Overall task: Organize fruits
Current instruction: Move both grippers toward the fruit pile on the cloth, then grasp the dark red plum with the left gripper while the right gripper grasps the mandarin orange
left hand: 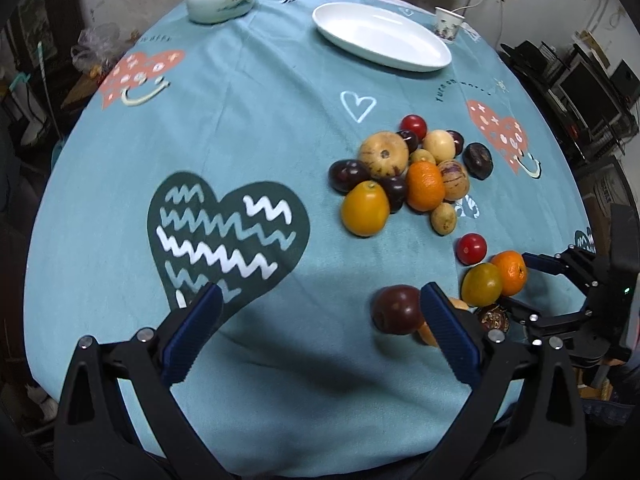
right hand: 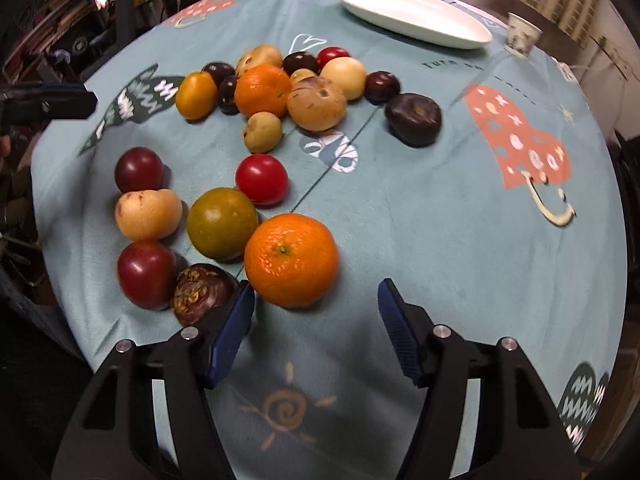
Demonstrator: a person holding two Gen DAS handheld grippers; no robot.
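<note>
Fruits (right hand: 280, 92) lie loose on the tabletop (right hand: 420, 220), an orange (right hand: 291, 259) just ahead of the right gripper (right hand: 316, 304), both grippers' fingers released and empty; an off-centre pinch could send it rolling into neighbours.

A pale fruit (left hand: 456, 303) hides behind the left hand-held gripper (left hand: 320, 304) finger (only slivers show).

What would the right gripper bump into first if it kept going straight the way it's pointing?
Probably the big orange tangerine, sitting just ahead between the open fingers of the right gripper, closer to its left finger. Depth is hard to judge; it might meet the tablecloth instead.
</note>
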